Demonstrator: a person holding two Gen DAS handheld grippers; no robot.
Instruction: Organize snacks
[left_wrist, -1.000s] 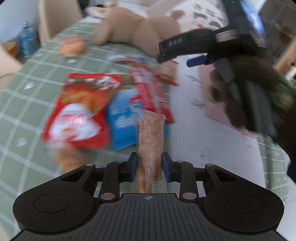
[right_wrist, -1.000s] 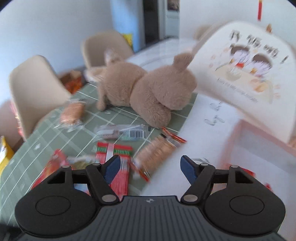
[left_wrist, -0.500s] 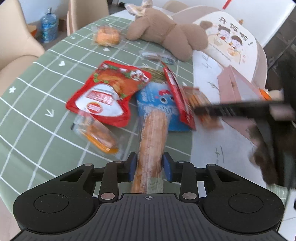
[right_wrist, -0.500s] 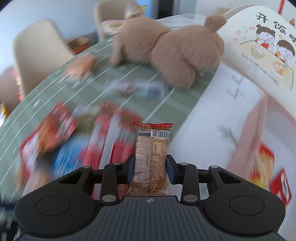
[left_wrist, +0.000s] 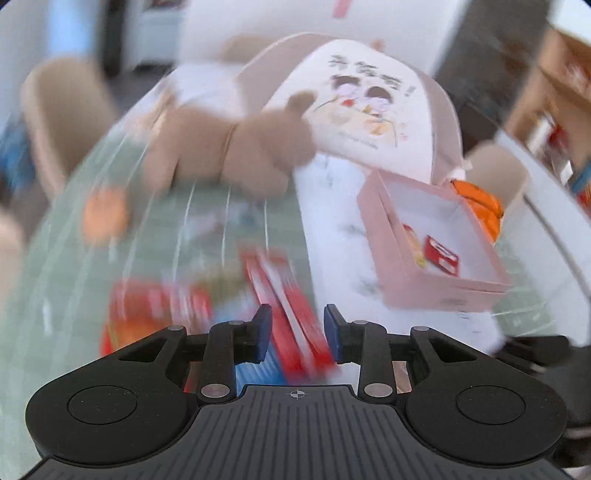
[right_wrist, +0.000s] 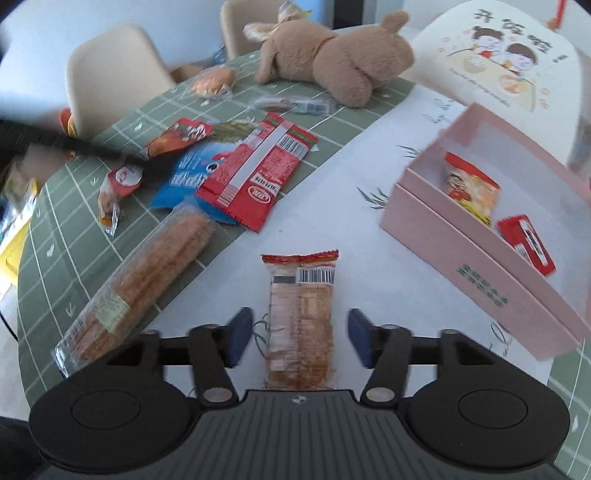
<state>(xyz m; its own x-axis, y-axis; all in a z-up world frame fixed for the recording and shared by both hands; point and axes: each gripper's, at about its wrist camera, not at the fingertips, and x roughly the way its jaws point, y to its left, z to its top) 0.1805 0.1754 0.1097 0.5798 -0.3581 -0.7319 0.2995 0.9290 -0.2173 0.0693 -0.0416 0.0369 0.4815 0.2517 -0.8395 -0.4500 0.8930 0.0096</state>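
My right gripper (right_wrist: 300, 338) is open, its pads either side of a brown cracker packet (right_wrist: 300, 317) that lies on the white mat. A long biscuit pack (right_wrist: 140, 288) lies on the green cloth to its left. A pink box (right_wrist: 476, 273) at right holds two snack packets (right_wrist: 471, 192). My left gripper (left_wrist: 297, 338) is open and empty above a red wrapper (left_wrist: 288, 295); that view is blurred. The pink box (left_wrist: 436, 284) shows at its right.
A red packet pair (right_wrist: 258, 173), a blue packet (right_wrist: 188, 181), a red pouch (right_wrist: 173, 136) and small wrapped snacks (right_wrist: 109, 195) lie on the green checked cloth. A plush toy (right_wrist: 332, 55) and a printed board (right_wrist: 509, 59) stand behind. Chairs (right_wrist: 114, 74) at the far side.
My left gripper has let go of the long biscuit pack and swung away. My right gripper has opened and released the cracker packet onto the white mat.
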